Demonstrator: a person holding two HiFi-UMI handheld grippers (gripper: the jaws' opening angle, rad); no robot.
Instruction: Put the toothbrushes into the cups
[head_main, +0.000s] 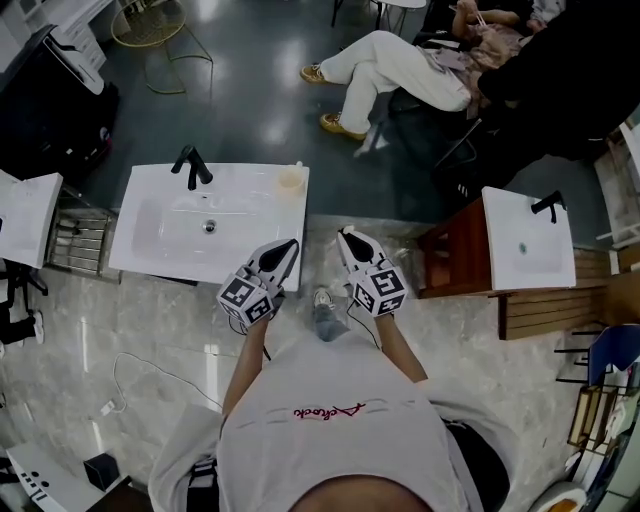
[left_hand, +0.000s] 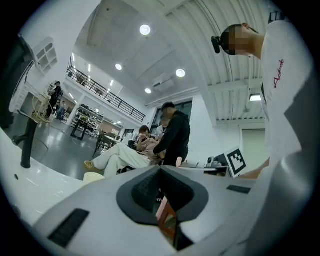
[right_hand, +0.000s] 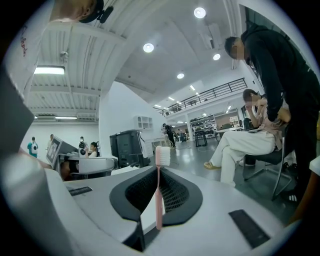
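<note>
My right gripper (right_hand: 159, 172) is shut on a pink toothbrush (right_hand: 158, 200), which stands upright between the jaws with its white bristle head above the tips. My left gripper (left_hand: 160, 170) is shut too, with a pink handle (left_hand: 166, 212) pinched low between its jaws and a small pink end showing just past them. In the head view both grippers, left (head_main: 289, 246) and right (head_main: 346, 236), are held side by side in front of my chest, at the right end of a white washbasin (head_main: 150, 255). A cream cup (head_main: 291, 178) stands on the basin's far right corner and appears beyond the left jaws as the cup (left_hand: 94, 176).
A black faucet (head_main: 190, 166) stands at the basin's back edge. A second white basin (head_main: 527, 240) on a red-brown wooden cabinet (head_main: 455, 262) stands to the right. People sit and stand beyond the basin (head_main: 395, 65). A cable (head_main: 150, 375) lies on the marble floor.
</note>
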